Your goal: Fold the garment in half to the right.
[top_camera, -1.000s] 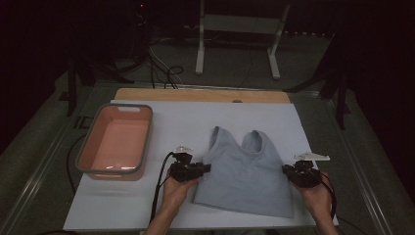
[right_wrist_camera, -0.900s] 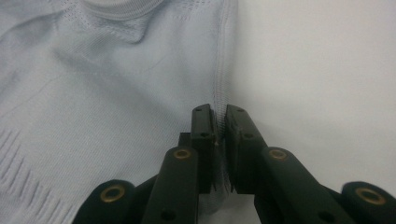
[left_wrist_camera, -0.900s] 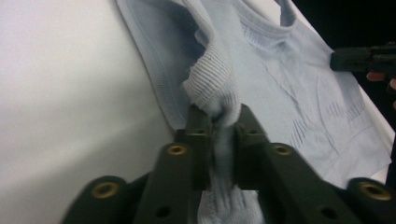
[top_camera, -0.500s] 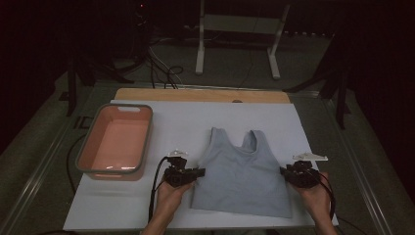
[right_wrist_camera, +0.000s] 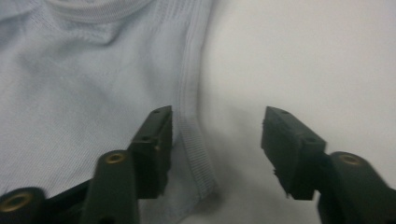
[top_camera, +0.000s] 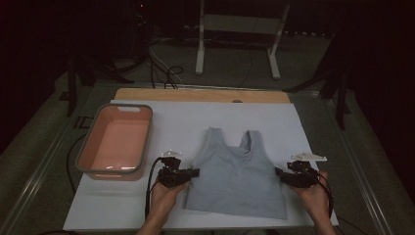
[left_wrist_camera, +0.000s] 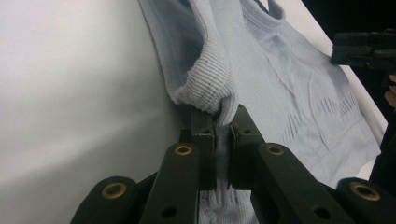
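Spreading of the grey tank top (top_camera: 237,177) on the white table cover (top_camera: 176,120) is the step in hand, I judge, and it is close to finished: the garment lies flat near the person's edge, straps pointing away, with the pink plastic basin (top_camera: 117,141) standing well apart on its left.

In the left gripper view, the left gripper (left_wrist_camera: 223,140) is clamped on the ribbed side hem, and the fabric bunches up into a small hump just beyond the jaws. In the high view this gripper (top_camera: 191,172) sits at the left edge of the top.

The right gripper (right_wrist_camera: 215,140) has just been opening its jaws; they stand apart now with nothing pressed between them. One jaw rests over the fabric beside the seam, and the other is over the bare cover (the hem lies between them, but loose). From above, this gripper (top_camera: 283,175) is at the right edge of the top, perhaps touching it; the picture is too dark to be sure.

The next move, as I see it, is for the left side to let go as well, so the hump can fall flat. It calls for opening the jaws without dragging the hem sideways, and then lifting both hands away cleanly.
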Demonstrator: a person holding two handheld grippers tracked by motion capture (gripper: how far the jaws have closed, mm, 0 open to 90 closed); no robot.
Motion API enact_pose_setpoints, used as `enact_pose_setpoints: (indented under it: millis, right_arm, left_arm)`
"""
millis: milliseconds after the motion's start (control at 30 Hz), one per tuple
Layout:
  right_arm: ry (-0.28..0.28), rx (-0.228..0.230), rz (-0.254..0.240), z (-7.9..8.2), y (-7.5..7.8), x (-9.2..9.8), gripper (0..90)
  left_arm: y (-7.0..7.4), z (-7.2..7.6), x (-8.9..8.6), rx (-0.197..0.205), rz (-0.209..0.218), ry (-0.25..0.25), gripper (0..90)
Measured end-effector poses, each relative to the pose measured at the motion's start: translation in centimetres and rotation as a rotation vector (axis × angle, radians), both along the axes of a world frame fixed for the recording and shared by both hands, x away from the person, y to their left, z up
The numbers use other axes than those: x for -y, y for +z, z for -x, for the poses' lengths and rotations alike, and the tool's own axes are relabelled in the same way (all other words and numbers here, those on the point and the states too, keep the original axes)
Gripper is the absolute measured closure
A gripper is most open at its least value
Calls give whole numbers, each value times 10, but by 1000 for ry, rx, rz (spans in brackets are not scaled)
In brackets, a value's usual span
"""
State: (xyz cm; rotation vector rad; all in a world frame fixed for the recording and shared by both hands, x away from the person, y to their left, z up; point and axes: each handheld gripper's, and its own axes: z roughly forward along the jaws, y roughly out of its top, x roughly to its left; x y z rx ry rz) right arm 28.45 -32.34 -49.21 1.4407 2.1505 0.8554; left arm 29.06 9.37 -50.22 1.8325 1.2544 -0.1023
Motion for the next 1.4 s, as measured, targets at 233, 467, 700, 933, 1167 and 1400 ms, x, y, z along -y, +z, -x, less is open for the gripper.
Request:
enact_pose_setpoints:
  millis: [233,467,700,933,1167,1400]
  right_arm:
    - [9,34,-58,2,7,-5,303]
    - [20,49,-85,4,9,-8,265]
    - [22,62,-91,4,10,-9,254]
    - [26,71,-91,4,11,-10,248]
    - [26,71,-92,4,11,-10,248]
    - [35,72,-84,4,10,-12,249]
  left_arm:
    - [3,2,-14,1,-1,29,848]
    - [9,4,-25,9,-10,46,847]
    - [13,8,-36,15,-19,69,847]
    - [16,10,-36,27,-33,77,847]
    - [18,16,-40,26,-43,78,847]
    - [28,19,-33,61,-41,52,843]
